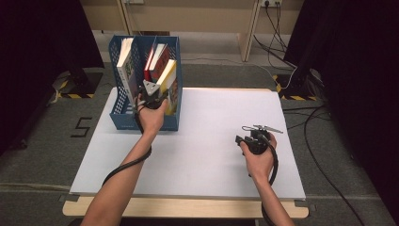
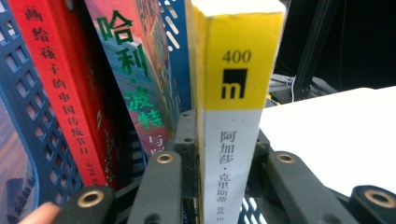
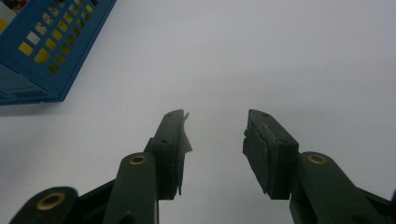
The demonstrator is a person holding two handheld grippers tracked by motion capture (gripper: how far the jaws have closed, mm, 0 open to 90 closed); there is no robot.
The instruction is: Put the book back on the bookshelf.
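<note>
Yellow book (image 2: 231, 140) sits clamped by its spine in the left hand-held gripper (image 1: 151, 95), tilted at the right edge of the blue rack (image 1: 123, 120), just beside a red book (image 2: 56, 93) and a green-lettered one (image 2: 135, 84). Right hand-held gripper (image 3: 215, 149) hangs released over the bare white table (image 1: 211, 141), well apart from the rack, with open room all round it.

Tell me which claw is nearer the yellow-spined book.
Left. The left claw is clamped on the yellow-spined book at the blue rack; the right claw rests far across the table.
</note>
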